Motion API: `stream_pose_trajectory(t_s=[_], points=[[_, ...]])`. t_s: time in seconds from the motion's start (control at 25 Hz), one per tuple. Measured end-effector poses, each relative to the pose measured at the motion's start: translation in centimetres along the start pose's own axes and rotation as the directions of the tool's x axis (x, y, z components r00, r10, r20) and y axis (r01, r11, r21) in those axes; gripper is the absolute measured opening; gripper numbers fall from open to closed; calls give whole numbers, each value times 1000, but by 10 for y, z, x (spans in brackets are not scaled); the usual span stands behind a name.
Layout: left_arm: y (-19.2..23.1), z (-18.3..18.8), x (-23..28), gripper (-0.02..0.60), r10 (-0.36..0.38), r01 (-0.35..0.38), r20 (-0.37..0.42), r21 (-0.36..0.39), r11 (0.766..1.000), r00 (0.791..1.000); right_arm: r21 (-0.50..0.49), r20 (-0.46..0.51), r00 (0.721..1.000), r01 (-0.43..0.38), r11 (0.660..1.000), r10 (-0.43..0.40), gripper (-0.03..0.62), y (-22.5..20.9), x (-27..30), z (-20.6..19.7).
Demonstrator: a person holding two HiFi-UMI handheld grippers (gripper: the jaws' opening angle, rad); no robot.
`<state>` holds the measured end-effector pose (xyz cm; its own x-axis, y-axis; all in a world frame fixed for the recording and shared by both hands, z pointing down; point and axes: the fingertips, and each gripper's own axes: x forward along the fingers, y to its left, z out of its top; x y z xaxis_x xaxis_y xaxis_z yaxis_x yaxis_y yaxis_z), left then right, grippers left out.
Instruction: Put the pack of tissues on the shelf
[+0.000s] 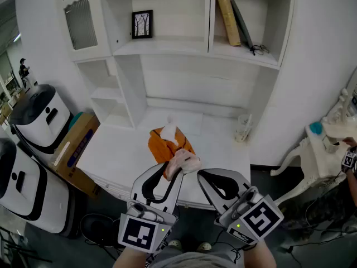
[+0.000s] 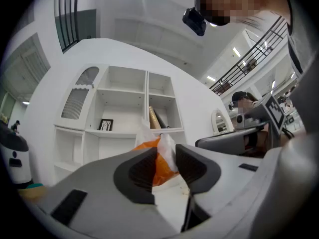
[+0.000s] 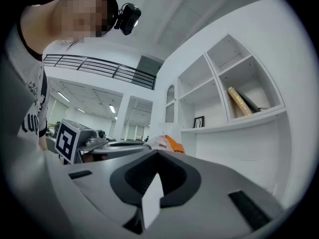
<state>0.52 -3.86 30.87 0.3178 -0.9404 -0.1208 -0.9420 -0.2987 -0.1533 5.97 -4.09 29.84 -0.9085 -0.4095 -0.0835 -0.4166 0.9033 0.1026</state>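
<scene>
Left tool (image 1: 174, 169): clamped on near end of pack of tissues (image 1: 167, 144). Pads stand wide, w/ orange wrap and white film filling the gap btwn them. Looks carried clear of worktop (image 1: 117, 155), though the lift is hard to confirm from above. Pack's long axis runs straight out from the tips, in line w/ the jaws. Rest of pack sticks out past the tips, w/ a loose tissue poking up at the far end.

Right tool (image 1: 201, 173): just beside left tool's right jaw, tips approx level w/ it. Closed, nothing in it. No visible contact w/ pack.

Shelf (image 1: 167, 46): ahead of and above left tool's tips, well apart. Bay w/ picture frame (image 1: 142, 24) nearly dead ahead, a bit to tool's left. Bay w/ books (image 1: 228, 18) further off to tool's right.

Judgement: task approx midway, pack picked but not placed. Next move prob. a push fwd and up along pack's own axis, far end going in first. Left hand does the job, right just rides along. Risk: hold is on one end only and pack is soft, so far end may droop and catch the shelf's front edge. Needs to clear that edge before release.
</scene>
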Motion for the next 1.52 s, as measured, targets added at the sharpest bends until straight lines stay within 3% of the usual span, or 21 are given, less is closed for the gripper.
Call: stream_pose_trajectory(t_s=[0.8,1.0,1.52], points=[[-7,2,13,137,4,-4,6,11,1000,1000,1,3,1000,4,1000,-4,10,-14,-7,-2],[-15,4,23,135,14,-14,14,18,1000,1000,49,21,1000,-10,999,9,11,-26,-14,-2],[-49,14,43,130,53,-53,31,26,998,998,54,30,999,-37,998,36,11,-54,-51,-2]])
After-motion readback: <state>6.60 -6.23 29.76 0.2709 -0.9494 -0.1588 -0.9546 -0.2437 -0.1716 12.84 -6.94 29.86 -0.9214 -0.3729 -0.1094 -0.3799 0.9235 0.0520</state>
